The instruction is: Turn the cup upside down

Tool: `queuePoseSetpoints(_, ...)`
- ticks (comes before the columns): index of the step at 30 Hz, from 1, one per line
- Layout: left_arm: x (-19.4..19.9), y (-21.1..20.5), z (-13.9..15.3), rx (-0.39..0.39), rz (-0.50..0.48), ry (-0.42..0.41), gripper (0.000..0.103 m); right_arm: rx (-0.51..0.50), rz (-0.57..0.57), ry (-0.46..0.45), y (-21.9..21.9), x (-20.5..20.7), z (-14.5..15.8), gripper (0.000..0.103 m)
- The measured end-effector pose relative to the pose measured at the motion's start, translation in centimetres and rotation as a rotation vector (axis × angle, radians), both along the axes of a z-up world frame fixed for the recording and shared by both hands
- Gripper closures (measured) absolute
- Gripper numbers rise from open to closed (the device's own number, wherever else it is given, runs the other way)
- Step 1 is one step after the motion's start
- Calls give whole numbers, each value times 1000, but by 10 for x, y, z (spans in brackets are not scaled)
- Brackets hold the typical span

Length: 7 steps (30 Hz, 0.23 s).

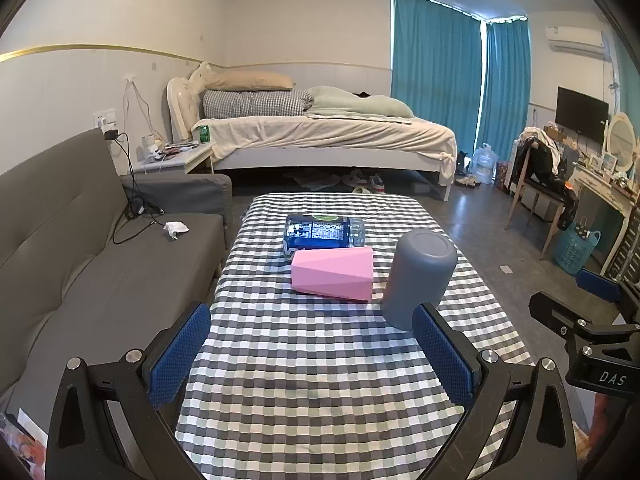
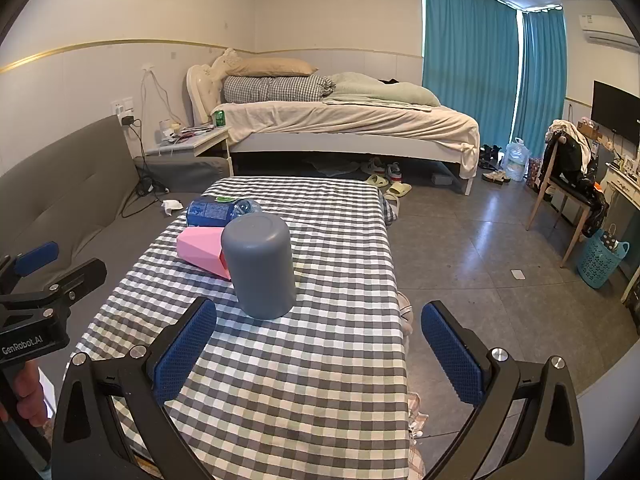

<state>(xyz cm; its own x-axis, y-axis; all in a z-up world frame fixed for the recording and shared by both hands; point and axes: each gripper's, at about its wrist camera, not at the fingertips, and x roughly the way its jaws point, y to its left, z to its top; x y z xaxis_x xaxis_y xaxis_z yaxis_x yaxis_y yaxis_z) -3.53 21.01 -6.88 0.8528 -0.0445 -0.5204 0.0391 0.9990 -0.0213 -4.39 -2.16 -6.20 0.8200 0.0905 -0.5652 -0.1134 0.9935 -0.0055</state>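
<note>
A grey cup (image 2: 259,267) stands upside down, base up, on the checked tablecloth (image 2: 300,380); it also shows in the left wrist view (image 1: 418,278). A pink faceted cup (image 1: 332,274) lies on its side just left of it, also in the right wrist view (image 2: 202,250). My left gripper (image 1: 312,356) is open and empty, near the table's front edge, its right finger beside the grey cup. My right gripper (image 2: 320,356) is open and empty, a short way in front of the grey cup.
A blue-labelled water bottle (image 1: 322,234) lies on its side behind the pink cup. A grey sofa (image 1: 80,264) runs along the table's left. The table's right edge drops to tiled floor (image 2: 480,248). A bed (image 1: 320,136) stands beyond the table.
</note>
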Motion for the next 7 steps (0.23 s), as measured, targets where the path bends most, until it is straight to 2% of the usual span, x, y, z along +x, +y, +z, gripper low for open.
queuePoseSetpoints(7,-2,-1,-1,1,-2,3,0,5,4,0,0,0,-1,0)
